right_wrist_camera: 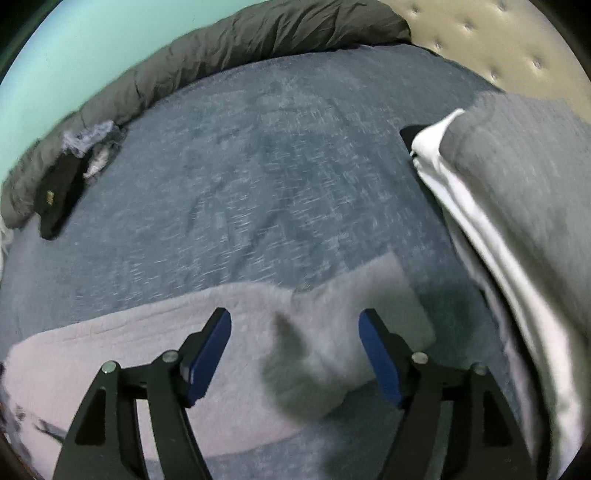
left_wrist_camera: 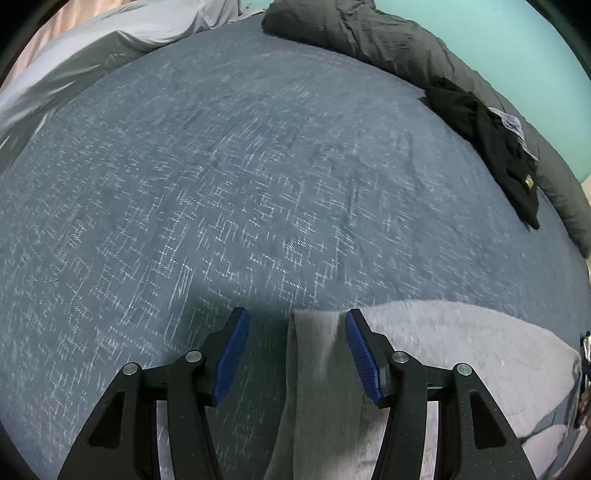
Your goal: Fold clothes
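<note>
While the light grey garment (right_wrist_camera: 229,332) lies spread flat on the blue bedsheet (left_wrist_camera: 258,166) at the near edge of the bed, both tongs hang above it with their blue pads wide apart and nothing pinched between them. In the left wrist view a narrow grey strip of the same garment (left_wrist_camera: 461,350) runs up between the spread fingers of the left tongs (left_wrist_camera: 297,354), close by the right-hand pad; whether cloth and pad touch I cannot tell. The broad body of the garment lies off to that side. In the right wrist view the right tongs (right_wrist_camera: 295,354) straddle a folded-over corner or sleeve of the garment, with a dark crease between the fingers, and neither pad clearly presses on it.

Farther out on the sheet a black garment (left_wrist_camera: 491,147) lies crumpled near the far edge, with a small pale patterned cloth (right_wrist_camera: 92,144) beside it. A dark grey duvet (left_wrist_camera: 369,33) is bunched along that edge against a turquoise wall (right_wrist_camera: 74,48). On the right a stack of folded clothes (right_wrist_camera: 517,192), grey over white, sits near the tufted beige headboard (right_wrist_camera: 498,33), and a pale grey pillow (left_wrist_camera: 110,40) shows at the other side
</note>
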Tool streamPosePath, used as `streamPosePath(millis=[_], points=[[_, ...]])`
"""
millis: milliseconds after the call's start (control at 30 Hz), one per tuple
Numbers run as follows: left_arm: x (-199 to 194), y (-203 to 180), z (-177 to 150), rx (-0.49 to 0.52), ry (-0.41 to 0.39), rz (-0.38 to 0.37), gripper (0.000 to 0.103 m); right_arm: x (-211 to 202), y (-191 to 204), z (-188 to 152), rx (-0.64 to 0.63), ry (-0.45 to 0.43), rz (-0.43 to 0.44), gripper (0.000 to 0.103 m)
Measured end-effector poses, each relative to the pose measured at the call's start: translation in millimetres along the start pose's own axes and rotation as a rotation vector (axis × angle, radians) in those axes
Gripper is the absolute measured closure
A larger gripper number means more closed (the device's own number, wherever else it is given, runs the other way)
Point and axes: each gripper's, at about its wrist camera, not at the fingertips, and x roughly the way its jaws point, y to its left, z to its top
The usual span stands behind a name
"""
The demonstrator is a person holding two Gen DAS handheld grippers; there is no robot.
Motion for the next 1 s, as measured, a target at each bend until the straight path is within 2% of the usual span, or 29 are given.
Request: streamPosePath(millis=[67, 200, 233, 267, 333, 467, 533, 633, 1000], points=[[3, -2, 0, 0.006, 0.001, 0.011, 0.045, 7, -4, 7, -0.021, 0.005, -0.048, 0.03], [6, -6, -2, 0.014, -0.007, 0.018, 0.045, 23, -6, 7, -0.052, 0.042, -0.07, 0.027], [7, -9, -3, 0.021, -0.009, 0.021, 0.05, 27, -7, 7, -0.059, 0.051, -0.074, 0.027], [8, -13, -5, 0.033, -0.011, 0.026, 0.061, 31, -7, 7, -0.067, 0.061, -0.079, 0.027], [9, -20, -9, 0.056, -0.015, 0.035, 0.071, 39, -8, 6, -0.082, 0.08, -0.088, 0.029], [8, -32, -16, 0.095, -0.021, 0.053, 0.094, 46, 8, -7, -0.161, 0.092, -0.094, 0.049], [6, -36, -18, 0.11, -0.025, 0.059, 0.096, 43, 8, -11, -0.161, 0.072, -0.074, 0.069], [1, -37, -21, 0.122, -0.032, 0.061, 0.098, 38, 13, -13, -0.168, 0.058, -0.081, 0.092], [-51, -39, -26, 0.152, -0.131, 0.036, 0.099, -9, 27, -2, -0.181, -0.092, -0.078, 0.094]])
